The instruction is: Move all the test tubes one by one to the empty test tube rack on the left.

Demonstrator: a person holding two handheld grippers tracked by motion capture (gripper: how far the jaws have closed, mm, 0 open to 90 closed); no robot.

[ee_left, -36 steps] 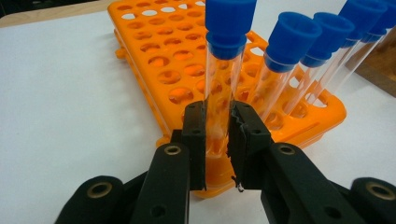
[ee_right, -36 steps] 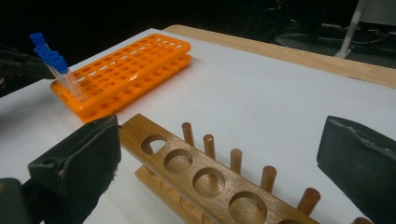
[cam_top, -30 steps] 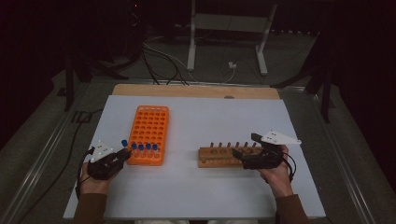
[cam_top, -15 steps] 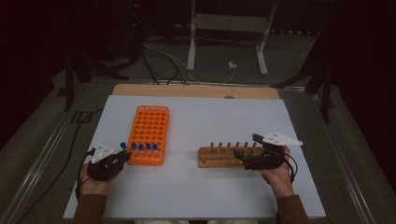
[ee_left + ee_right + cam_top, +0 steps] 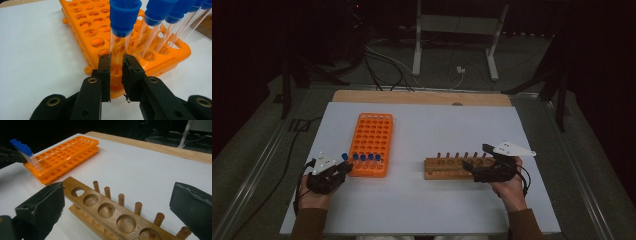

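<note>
Left claw (image 5: 116,65) pinches blue-capped tube (image 5: 122,27); right claw (image 5: 117,202) agape over wooden rack (image 5: 107,212).

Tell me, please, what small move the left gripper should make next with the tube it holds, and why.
Probably lift it straight up. The left gripper has its fingers closed on the glass of the nearest blue-capped tube, which seems to sit low in the orange rack. The wooden rack by the open right gripper has empty holes, so the tube may go there.
</note>
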